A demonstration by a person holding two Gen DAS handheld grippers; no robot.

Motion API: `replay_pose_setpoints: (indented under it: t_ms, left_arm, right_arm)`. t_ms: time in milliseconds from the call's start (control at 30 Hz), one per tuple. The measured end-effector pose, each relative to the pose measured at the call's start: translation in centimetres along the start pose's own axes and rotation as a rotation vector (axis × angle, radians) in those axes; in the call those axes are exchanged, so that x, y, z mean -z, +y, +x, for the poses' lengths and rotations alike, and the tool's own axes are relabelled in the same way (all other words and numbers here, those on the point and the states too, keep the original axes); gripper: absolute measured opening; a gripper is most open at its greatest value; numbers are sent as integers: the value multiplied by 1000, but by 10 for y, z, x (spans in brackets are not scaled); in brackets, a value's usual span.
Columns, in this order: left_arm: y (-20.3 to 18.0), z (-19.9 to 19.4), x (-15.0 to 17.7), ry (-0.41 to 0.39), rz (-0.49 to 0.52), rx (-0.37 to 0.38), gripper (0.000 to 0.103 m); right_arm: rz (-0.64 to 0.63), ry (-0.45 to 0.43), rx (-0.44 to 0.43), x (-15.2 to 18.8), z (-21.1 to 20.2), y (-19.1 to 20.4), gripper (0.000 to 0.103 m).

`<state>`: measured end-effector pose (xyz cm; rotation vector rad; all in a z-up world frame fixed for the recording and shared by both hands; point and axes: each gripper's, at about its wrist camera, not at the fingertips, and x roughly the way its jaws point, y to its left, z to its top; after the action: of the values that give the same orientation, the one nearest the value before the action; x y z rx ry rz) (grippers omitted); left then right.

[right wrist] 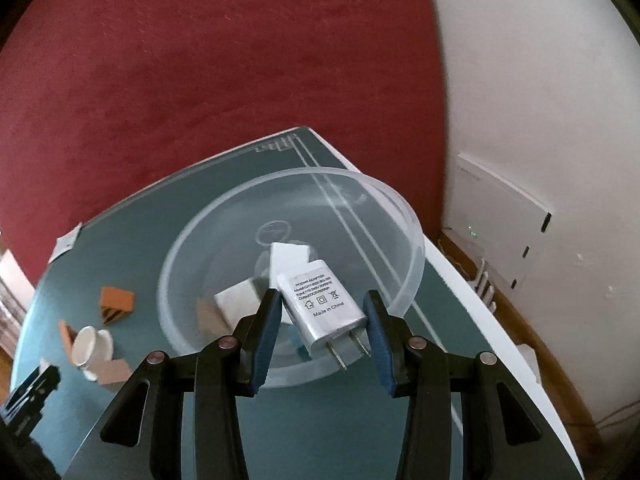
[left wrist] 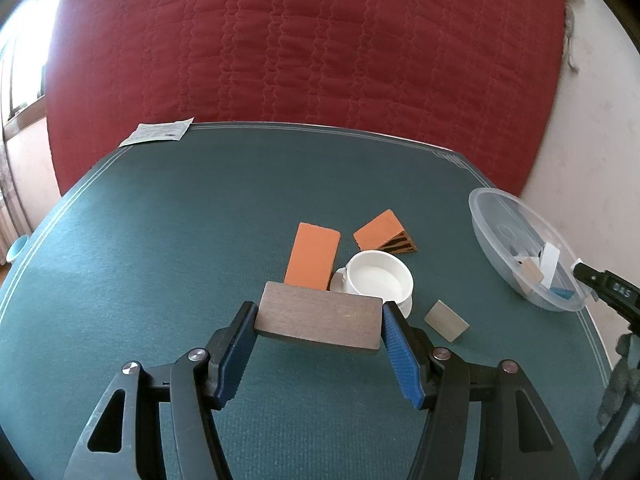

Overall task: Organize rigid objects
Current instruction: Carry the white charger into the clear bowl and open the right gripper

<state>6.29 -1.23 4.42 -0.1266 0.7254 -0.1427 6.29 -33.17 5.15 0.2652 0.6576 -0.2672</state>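
Two grippers each hold something: in the left wrist view the left gripper [left wrist: 320,322], low in the frame, clamps a brown wooden block [left wrist: 318,320], with orange tiles [left wrist: 313,255] and a white cup [left wrist: 378,278] just above it. In the right wrist view, the right gripper [right wrist: 322,324] pinches a white power adapter [right wrist: 322,306] at frame centre, over the clear plastic bowl [right wrist: 400,216] on the green mat [right wrist: 132,248].

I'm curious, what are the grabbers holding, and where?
Left hand-held gripper: brown wooden block, by its ends. Right hand-held gripper: white power adapter, by its sides.
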Motion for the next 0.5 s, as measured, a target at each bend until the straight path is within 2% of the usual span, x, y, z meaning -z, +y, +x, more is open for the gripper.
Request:
replay_pose_setpoints:
  t_ms: [200,500]
  left_arm:
    - [-2,1,1,5,4,-1,65]
    - [-2,4,3,13,14,-4,65]
  right_arm:
    - [-48,-38,36,-7,5,8,44]
    - [-29,-37,24,2,4,2,44]
